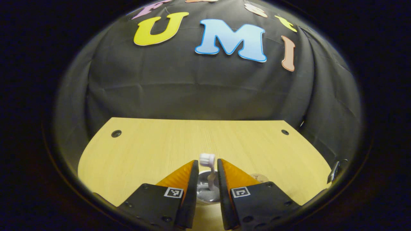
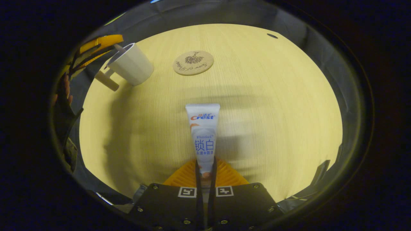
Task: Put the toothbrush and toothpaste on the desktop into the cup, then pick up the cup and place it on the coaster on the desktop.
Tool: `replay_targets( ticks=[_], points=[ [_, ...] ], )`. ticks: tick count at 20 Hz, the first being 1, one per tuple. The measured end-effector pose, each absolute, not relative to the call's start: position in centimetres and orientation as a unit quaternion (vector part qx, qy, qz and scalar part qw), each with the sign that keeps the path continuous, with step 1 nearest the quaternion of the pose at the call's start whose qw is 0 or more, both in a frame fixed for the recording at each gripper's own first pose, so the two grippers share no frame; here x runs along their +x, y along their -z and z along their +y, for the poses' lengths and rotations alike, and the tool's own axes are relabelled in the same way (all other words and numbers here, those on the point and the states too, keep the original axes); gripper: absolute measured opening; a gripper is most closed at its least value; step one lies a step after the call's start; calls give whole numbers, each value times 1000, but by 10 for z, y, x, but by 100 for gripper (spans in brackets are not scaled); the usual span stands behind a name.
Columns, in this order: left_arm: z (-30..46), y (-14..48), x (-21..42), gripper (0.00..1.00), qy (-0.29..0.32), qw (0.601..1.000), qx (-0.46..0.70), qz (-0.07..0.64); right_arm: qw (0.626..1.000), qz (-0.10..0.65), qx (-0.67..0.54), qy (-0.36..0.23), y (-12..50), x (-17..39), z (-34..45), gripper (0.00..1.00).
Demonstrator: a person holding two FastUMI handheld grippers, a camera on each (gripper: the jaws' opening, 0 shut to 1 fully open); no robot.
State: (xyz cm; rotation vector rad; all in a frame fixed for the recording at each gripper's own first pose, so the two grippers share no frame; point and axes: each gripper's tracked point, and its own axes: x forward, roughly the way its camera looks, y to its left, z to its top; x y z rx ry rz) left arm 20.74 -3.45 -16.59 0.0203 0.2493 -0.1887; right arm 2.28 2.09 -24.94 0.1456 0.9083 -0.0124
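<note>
1. Right gripper [image 2: 205, 175]: fingers closed tight on the toothpaste [image 2: 203, 134], pinching one end. The rest of the tube sticks out forward over the worktop [image 2: 273, 106], apparently lifted clear of it.
2. Left gripper [image 1: 207, 179]: fingers parted, one either side of the toothbrush [image 1: 208, 166]. The brush stands head-up inside the cup [image 1: 208, 192]. No visible contact with brush or cup, so it holds nothing.
3. In the right gripper view the cup [image 2: 131, 64] sits far left with the left gripper at its rim. The coaster [image 2: 193, 63] is near it to the right, bare.
4. My read: brush is in, toothpaste is next, then cup to coaster.
5. Risk, collision: the left fingers are right over the cup mouth. Bring the tube in now and the two grippers will likely clash, or knock the brush.
6. Risk, tip-over: the cup looks light and the tube is long. An angled entry could catch the rim and topple the cup, brush included.
7. Risk, bad drop: the grip is at the tube's end, so the free end may swing or sag. Release too high or off-centre and it could bounce off the rim onto the worktop.
8. Risk, later: a tall brush and tube make the cup top-heavy. A tilted carry to the coaster could spill both.
</note>
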Motion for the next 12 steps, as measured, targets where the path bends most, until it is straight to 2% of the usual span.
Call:
replay_targets(
  ticks=[3, 4, 8, 12],
  points=[
    [-22, 163, 188, 42, 92, 988, 7, 125, 895, 439, 80, 6, 247, 23, 22, 7],
    [-18, 164, 183, 46, 92, 988, 6, 126, 894, 441, 83, 8, 246, 24, 22, 7],
    [-2, 166, 161, 46, 91, 987, 5, 129, 896, 436, 84, 7, 236, 32, 29, 7],
    [22, 174, 146, 46, 88, 986, 4, 139, 911, 400, 95, -11, 200, 53, 48, 7]
  ],
)
